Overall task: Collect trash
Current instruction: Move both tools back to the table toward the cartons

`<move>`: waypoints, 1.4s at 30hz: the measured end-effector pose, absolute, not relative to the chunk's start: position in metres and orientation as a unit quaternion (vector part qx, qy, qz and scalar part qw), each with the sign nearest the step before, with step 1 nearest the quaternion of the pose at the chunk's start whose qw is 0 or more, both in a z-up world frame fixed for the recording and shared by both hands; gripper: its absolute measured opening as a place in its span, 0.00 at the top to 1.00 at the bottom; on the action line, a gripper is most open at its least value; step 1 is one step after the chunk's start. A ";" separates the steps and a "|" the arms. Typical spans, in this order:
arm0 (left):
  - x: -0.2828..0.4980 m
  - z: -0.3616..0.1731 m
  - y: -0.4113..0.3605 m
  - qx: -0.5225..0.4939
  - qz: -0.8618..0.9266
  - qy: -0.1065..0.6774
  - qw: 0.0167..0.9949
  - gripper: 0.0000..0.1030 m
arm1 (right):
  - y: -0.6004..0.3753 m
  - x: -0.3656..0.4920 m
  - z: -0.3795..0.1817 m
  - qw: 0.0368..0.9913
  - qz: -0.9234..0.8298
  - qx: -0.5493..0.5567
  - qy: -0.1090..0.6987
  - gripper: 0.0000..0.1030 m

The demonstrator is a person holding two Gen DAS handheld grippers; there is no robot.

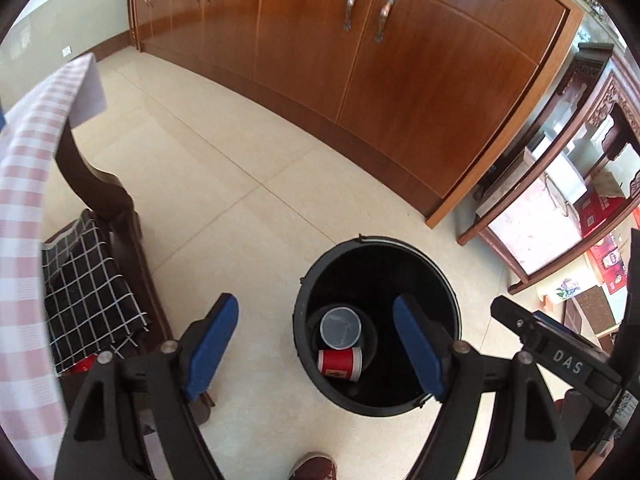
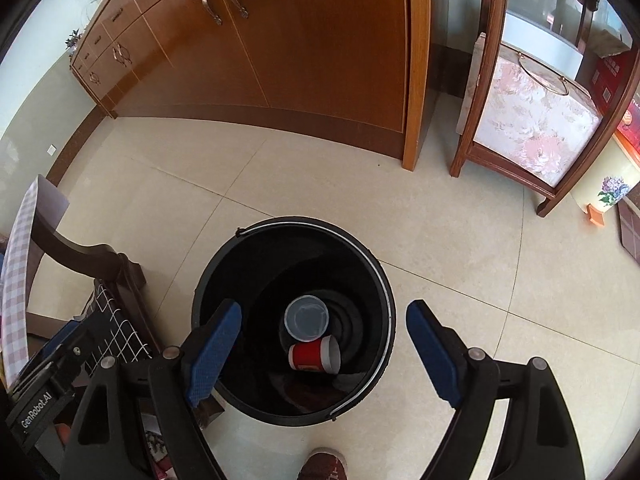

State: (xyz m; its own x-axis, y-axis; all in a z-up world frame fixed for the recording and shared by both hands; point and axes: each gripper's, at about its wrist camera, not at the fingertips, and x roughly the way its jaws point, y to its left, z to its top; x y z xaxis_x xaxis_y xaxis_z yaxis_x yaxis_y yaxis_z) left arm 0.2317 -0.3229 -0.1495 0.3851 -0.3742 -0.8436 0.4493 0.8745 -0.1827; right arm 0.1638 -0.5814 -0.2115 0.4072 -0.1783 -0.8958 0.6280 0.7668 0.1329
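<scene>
A black bucket (image 1: 452,304) (image 2: 224,264) stands on the tiled floor. At its bottom lie a clear plastic cup (image 1: 341,327) (image 2: 306,317) and a red paper cup (image 1: 339,364) (image 2: 312,355) on its side. Above the bucket's left rim hovers my left gripper (image 1: 316,336), open, with nothing between its blue pads. My right gripper (image 2: 324,340) hangs over the bucket too, open and empty. The right gripper's black body (image 1: 560,352) shows at the right of the left wrist view, and the left gripper's body (image 2: 44,392) at the lower left of the right wrist view.
A wooden cabinet (image 1: 360,80) (image 2: 280,52) runs along the back. At the left are a dark wooden chair (image 1: 100,184) with a black checked cushion (image 1: 88,292) and a pink checked tablecloth (image 1: 24,200). A wooden stand with a floral box (image 2: 532,120) is at the right. A shoe (image 2: 324,464) shows below.
</scene>
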 end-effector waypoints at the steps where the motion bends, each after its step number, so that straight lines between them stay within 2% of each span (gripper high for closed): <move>1: 0.228 -0.142 -0.317 0.037 -0.246 0.491 0.835 0.21 | -0.576 0.163 -0.206 0.811 -0.248 0.229 0.479 0.16; 19: 0.192 -0.060 -0.185 -0.004 -0.179 0.413 0.893 0.21 | -0.433 0.141 -0.086 0.893 -0.140 0.170 0.393 0.16; 31: 0.166 -0.032 -0.079 -0.034 -0.101 0.384 0.917 0.21 | -0.324 0.153 -0.053 0.918 -0.033 0.136 0.371 0.16; 42: 0.154 -0.027 0.005 -0.068 -0.036 0.374 0.924 0.21 | -0.241 0.164 -0.032 0.929 0.039 0.093 0.357 0.16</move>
State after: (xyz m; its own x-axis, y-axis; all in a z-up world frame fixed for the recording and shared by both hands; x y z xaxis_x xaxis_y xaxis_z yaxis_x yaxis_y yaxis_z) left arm 0.1542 0.0048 -0.0274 0.7184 -0.1168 -0.6858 0.0151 0.9882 -0.1525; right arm 0.1644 -0.2412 -0.0317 0.7428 0.1385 -0.6551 -0.0059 0.9797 0.2004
